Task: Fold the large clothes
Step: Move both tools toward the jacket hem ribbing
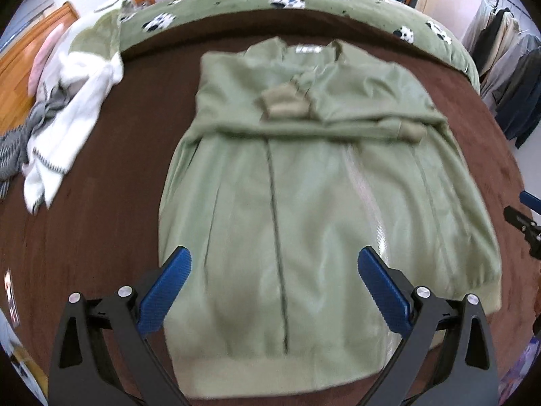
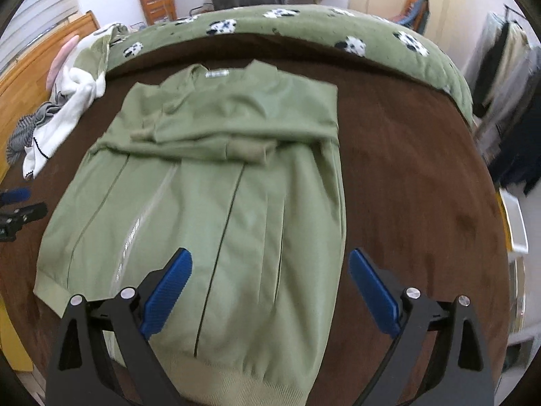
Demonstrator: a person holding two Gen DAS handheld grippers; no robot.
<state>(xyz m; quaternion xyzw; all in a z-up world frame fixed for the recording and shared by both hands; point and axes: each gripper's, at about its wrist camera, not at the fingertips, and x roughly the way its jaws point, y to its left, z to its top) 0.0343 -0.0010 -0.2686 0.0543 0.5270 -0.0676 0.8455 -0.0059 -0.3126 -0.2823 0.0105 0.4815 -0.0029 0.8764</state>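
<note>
A large light-green sweatshirt (image 1: 304, 203) lies flat on the brown bedspread (image 1: 101, 203), collar away from me, hem toward me. Both sleeves are folded across the chest, cuffs (image 1: 284, 101) showing. My left gripper (image 1: 274, 264) is open and empty, hovering above the lower left part of the sweatshirt. In the right wrist view the sweatshirt (image 2: 219, 203) fills the middle. My right gripper (image 2: 270, 264) is open and empty above the garment's lower right edge. The left gripper's tip shows at the left edge of the right wrist view (image 2: 17, 209).
A pile of white and grey clothes (image 1: 67, 118) lies at the left of the bed. A green blanket with a dog print (image 1: 304, 3) runs along the far edge. A clothes rack (image 1: 507, 67) stands at the right. A wooden headboard (image 1: 20, 67) is on the left.
</note>
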